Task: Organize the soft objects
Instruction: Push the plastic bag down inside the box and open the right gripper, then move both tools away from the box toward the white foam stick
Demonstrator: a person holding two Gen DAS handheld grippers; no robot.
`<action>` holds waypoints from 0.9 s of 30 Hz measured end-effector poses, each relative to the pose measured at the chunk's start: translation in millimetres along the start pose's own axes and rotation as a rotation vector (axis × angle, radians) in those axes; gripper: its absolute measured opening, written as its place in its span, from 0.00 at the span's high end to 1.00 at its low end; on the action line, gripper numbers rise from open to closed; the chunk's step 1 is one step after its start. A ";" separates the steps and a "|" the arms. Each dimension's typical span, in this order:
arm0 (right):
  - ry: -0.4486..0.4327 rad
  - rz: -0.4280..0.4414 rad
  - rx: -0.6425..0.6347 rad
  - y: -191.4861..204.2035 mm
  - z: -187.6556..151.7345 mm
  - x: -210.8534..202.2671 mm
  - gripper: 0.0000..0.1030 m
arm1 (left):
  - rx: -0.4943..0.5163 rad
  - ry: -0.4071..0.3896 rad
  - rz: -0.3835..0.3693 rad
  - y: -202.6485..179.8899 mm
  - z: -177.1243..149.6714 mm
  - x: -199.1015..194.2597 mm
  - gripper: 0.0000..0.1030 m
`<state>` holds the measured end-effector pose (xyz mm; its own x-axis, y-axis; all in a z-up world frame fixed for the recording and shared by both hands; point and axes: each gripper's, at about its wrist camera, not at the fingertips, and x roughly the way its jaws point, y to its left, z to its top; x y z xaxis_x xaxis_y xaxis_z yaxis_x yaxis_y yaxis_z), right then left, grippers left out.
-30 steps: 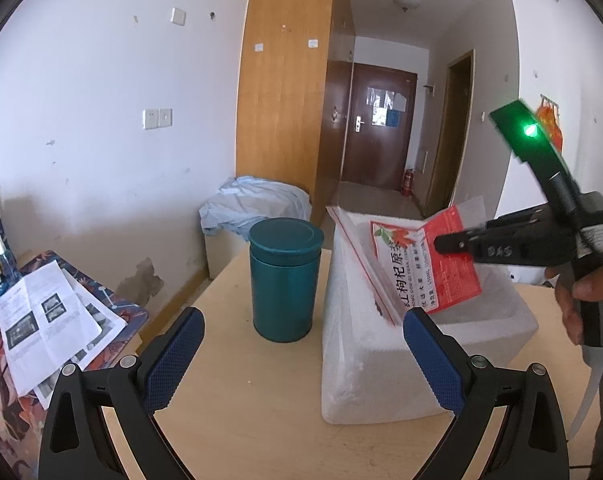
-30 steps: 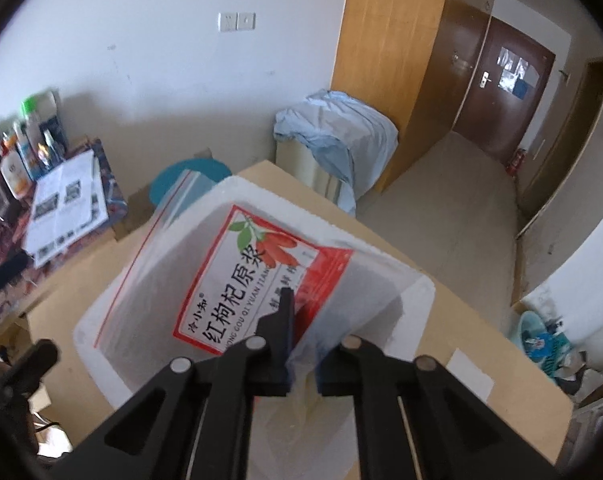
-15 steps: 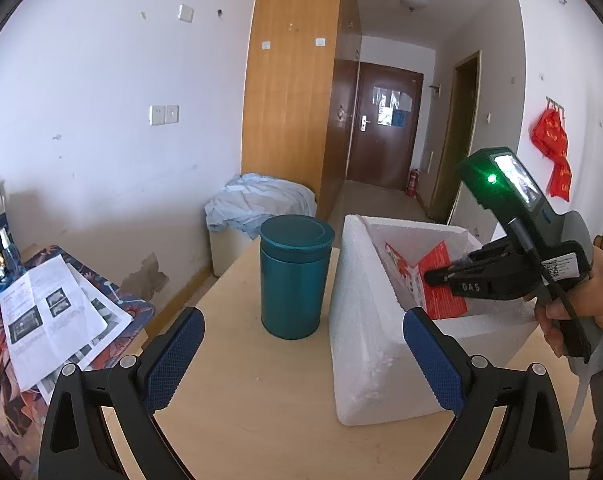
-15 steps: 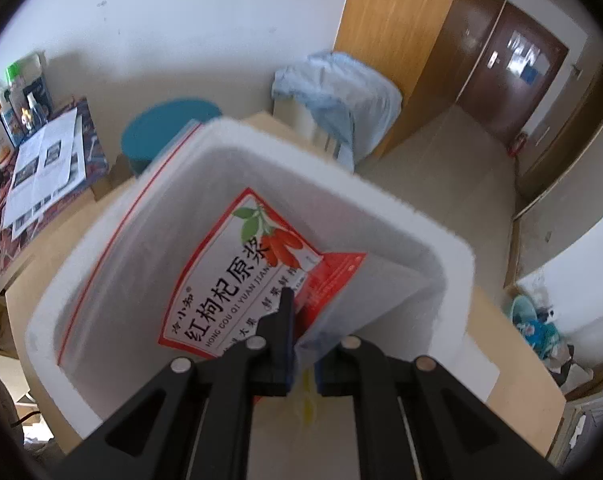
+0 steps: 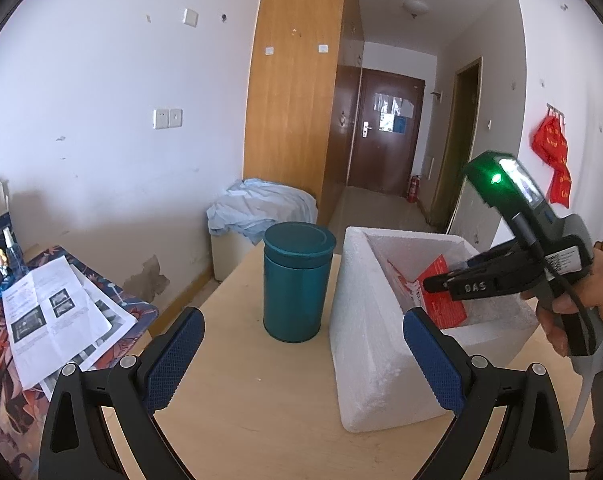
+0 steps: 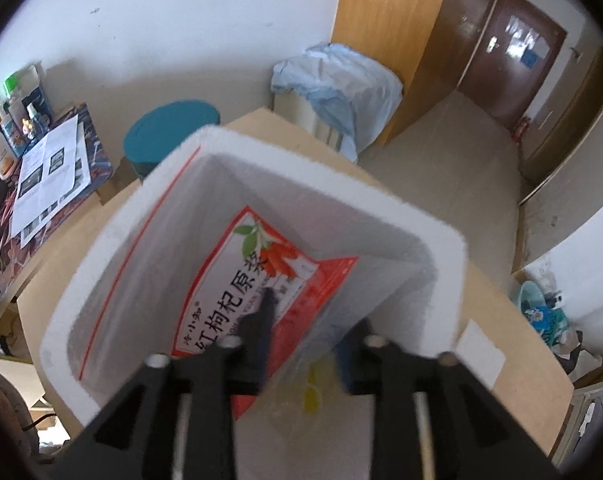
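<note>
Lowered since a second ago, the bag (image 6: 261,280) now sits mostly inside the foam box (image 6: 101,280) instead of above its rim, and the right hand-held gripper (image 6: 305,320) has gone from pinching it to opening, the bag's edge loose between the spreading jaws. The left hand-held gripper (image 5: 301,356) hovers wide open and empty over the worktop (image 5: 241,400), as before. Leaning against the wall, the bag could slump or catch on a pad as the gripper withdraws, dragging it out. The tin (image 5: 297,284) beside the box looks safe.
</note>
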<state>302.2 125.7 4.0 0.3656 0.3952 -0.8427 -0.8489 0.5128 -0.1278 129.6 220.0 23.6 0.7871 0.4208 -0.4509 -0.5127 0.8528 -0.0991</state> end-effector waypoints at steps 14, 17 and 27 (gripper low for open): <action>-0.175 0.032 0.049 -6.3 -16.2 -64.3 0.46 | 0.018 0.025 -0.046 -13.7 -8.6 -1.3 0.03; -0.204 0.039 0.063 -6.3 -26.4 -75.9 0.46 | 0.037 0.049 -0.068 -25.3 -17.7 7.9 0.03; -0.265 0.030 0.090 -11.6 -58.7 -101.2 0.41 | 0.070 0.089 -0.073 -47.9 -27.9 36.1 0.03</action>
<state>252.7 35.0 60.0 0.4376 0.5911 -0.6776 -0.8281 0.5585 -0.0476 173.0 185.7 -12.7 0.7861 0.3308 -0.5222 -0.4280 0.9008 -0.0736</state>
